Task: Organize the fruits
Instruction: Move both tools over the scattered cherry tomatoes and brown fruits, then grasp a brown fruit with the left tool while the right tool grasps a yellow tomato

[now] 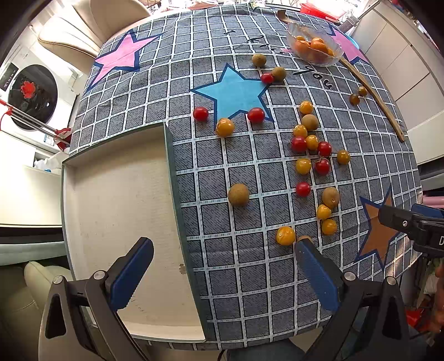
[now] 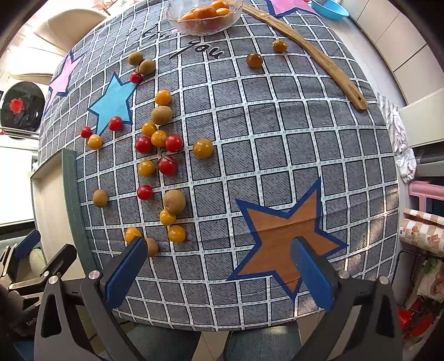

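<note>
Small round fruits are seen scattered loose over the middle of the table: glossy red cherry tomatoes, yellow-orange cherry tomatoes, and dull, rough-skinned brown longans. The densest cluster is found right of the blue star, with red and yellow ones touching one another there; a pair of darker amber fruits is set apart near a long wooden spatula. At the far side, a clear glass bowl is filled with small oranges. A shallow white tray with a green rim is laid on the table's left part, bare inside. The left gripper is held with its blue fingers spread wide, nothing between them, above the tray's right edge. The right gripper is likewise spread wide and holding nothing, over the orange star, its left finger partly hiding a longan. The table is covered by a grey grid-patterned cloth printed with coloured stars. A front-loading washing machine and beige chairs are seen beyond.
</note>
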A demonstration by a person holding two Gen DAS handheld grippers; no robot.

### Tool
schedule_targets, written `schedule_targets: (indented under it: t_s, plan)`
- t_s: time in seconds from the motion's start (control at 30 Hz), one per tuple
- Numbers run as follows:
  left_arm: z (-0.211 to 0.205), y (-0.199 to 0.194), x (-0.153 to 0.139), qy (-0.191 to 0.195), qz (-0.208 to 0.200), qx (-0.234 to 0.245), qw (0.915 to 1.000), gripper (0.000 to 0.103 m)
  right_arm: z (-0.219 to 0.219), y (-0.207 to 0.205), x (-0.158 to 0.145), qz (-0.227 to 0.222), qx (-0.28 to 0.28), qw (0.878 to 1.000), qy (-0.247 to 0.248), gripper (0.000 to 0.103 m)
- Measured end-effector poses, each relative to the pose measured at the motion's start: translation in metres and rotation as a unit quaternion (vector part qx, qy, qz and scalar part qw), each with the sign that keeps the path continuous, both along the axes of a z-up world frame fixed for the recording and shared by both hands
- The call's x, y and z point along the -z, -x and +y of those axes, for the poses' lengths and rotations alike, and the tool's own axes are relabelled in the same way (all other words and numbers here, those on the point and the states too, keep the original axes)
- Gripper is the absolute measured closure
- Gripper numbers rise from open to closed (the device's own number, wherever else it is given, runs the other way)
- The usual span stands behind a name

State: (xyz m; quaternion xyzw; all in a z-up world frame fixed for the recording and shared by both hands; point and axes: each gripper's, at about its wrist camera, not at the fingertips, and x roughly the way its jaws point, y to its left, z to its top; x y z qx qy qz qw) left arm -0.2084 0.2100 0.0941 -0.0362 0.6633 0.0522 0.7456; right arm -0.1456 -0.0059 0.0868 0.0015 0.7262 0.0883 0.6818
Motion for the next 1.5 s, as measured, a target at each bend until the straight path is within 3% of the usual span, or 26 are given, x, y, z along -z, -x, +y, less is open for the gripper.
schedule_targets:
  t_s: [0.63, 0.87, 1.07, 1.23, 1.37, 1.5]
  plan:
    - [0.005, 0.010, 0.016, -0.017, 0.002, -0.011, 0.9998, 0.000, -0.013, 0.016, 0.011, 0.004, 0.009, 1.000, 0.013, 0.000]
    - [-0.009, -0.007, 0.026, -0.018, -0.014, 0.030, 0.9993, 0.000, -0.017, 0.014, 0.024, 0.005, 0.019, 1.000, 0.008, 0.000]
    - [-0.017, -0.029, 0.043, -0.023, -0.026, 0.044, 0.9984, 0.000, -0.013, -0.013, 0.030, -0.009, 0.012, 1.000, 0.008, 0.000]
    - [-0.014, -0.036, 0.060, -0.028, -0.027, 0.048, 0.9981, 0.000, -0.001, -0.040, 0.038, -0.018, -0.006, 1.000, -0.003, 0.011]
    - [-0.012, -0.039, 0.071, -0.027, -0.016, 0.052, 0.9982, 0.012, 0.011, -0.061, 0.048, -0.019, -0.019, 1.000, -0.010, 0.025]
    - [-0.010, -0.039, 0.080, -0.024, -0.010, 0.045, 0.9986, 0.012, 0.026, -0.079, 0.059, -0.021, -0.032, 0.999, -0.009, 0.026]
